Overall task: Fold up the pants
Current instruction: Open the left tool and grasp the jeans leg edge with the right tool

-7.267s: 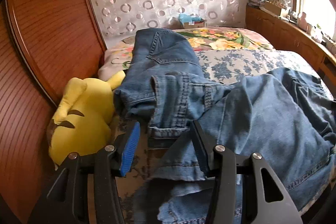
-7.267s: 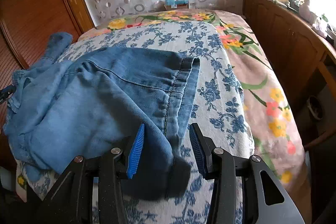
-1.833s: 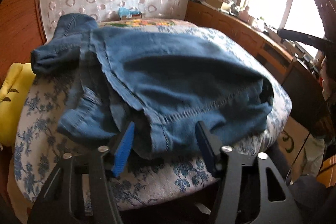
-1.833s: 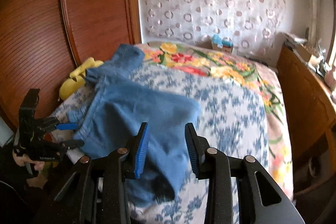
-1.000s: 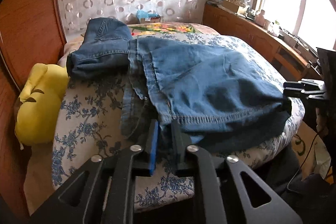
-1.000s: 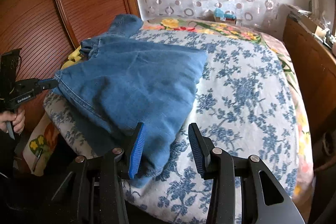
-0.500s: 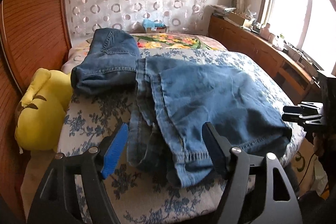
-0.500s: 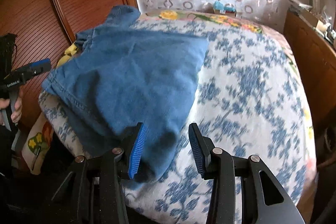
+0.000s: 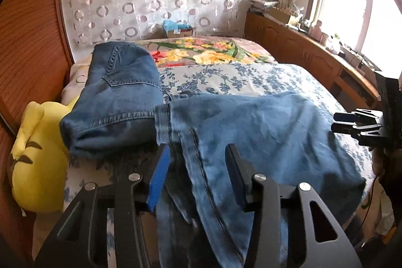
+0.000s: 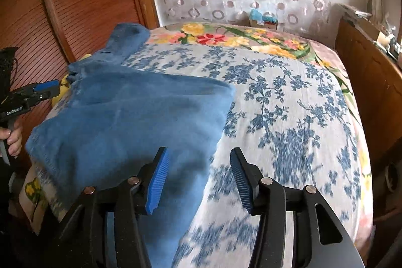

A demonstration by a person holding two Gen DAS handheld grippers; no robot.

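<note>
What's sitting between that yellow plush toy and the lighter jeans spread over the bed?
A second, darker pair of folded jeans lies between the yellow plush toy and the lighter jeans, its end touching their waistband. The left wrist view shows this best.

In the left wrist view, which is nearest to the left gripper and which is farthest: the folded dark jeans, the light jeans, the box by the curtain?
From the left gripper:
1. Light jeans, between its closing jaws.
2. Folded dark jeans, beyond, to the left.
3. Box, farthest, against the curtain.
</note>
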